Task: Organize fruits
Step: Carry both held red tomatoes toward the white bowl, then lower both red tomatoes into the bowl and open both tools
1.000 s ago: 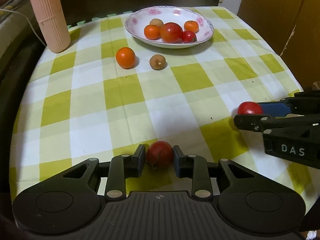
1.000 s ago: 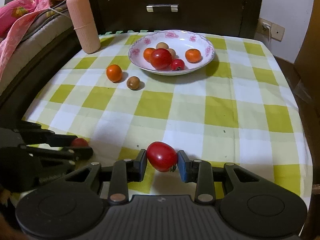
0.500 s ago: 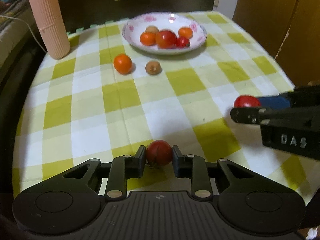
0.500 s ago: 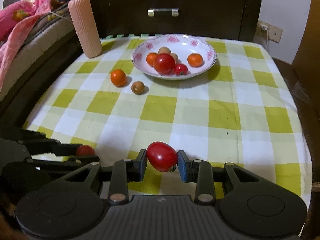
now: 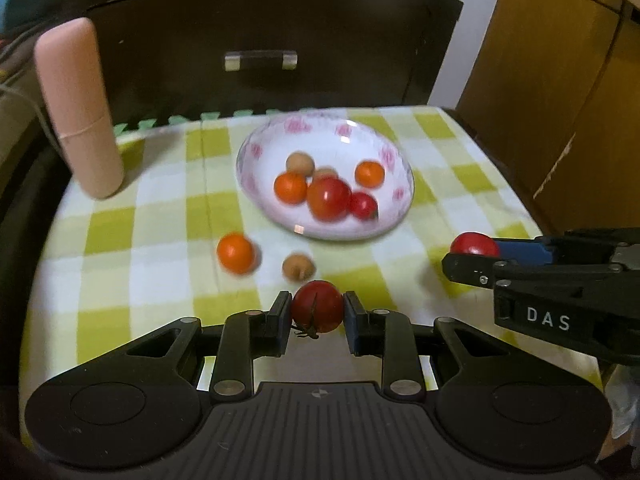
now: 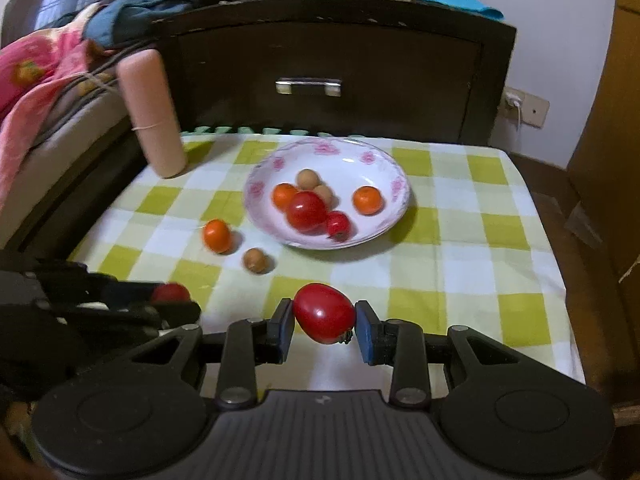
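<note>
My left gripper (image 5: 317, 314) is shut on a round red tomato (image 5: 317, 307) and holds it above the checked cloth. My right gripper (image 6: 324, 320) is shut on an oval red tomato (image 6: 324, 313), also lifted. Each gripper shows in the other's view, the right one (image 5: 474, 258) at the right, the left one (image 6: 176, 300) at the left. A white flowered plate (image 5: 394, 216) (image 6: 384, 168) at the back holds several tomatoes, oranges and brown fruits. An orange (image 5: 236, 253) (image 6: 217, 235) and a small brown fruit (image 5: 298, 267) (image 6: 254, 260) lie on the cloth in front of it.
A tall pink cylinder (image 5: 78, 108) (image 6: 152, 114) stands at the back left of the table. A dark wooden drawer unit (image 6: 308, 88) rises behind the table. The table edge drops off at the right, near a brown cardboard wall (image 5: 560, 80).
Both grippers have risen and moved forward toward the plate, each still holding its tomato. The plate and loose fruits now appear closer and the views tilt up.
</note>
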Tool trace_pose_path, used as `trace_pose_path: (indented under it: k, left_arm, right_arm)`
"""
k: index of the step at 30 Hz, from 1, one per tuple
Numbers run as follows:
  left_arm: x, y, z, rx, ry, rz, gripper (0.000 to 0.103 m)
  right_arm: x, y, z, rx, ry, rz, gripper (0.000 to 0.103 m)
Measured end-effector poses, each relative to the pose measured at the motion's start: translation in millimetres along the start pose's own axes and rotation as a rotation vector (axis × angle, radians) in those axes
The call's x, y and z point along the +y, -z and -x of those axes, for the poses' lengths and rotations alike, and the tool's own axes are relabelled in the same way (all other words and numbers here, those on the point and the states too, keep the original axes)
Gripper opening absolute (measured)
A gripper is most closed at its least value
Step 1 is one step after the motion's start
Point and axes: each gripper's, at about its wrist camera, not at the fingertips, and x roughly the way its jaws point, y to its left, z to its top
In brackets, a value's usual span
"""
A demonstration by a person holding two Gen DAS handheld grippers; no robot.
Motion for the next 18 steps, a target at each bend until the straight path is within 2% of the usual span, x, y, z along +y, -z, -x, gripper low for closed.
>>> trace_pose_path:
  k: [8,18]
  left_arm:
    - [6,-41,-30,-0.023,0.005,0.023,0.035]
    - [8,-64,-60,-0.005,0.007,0.026,0.036]
  right_arm:
    - [-25,-37,-36,-0.008,0.003,-0.038,0.032]
    - [-40,-60,-82,0.016,0.015,-0.034,0.032]
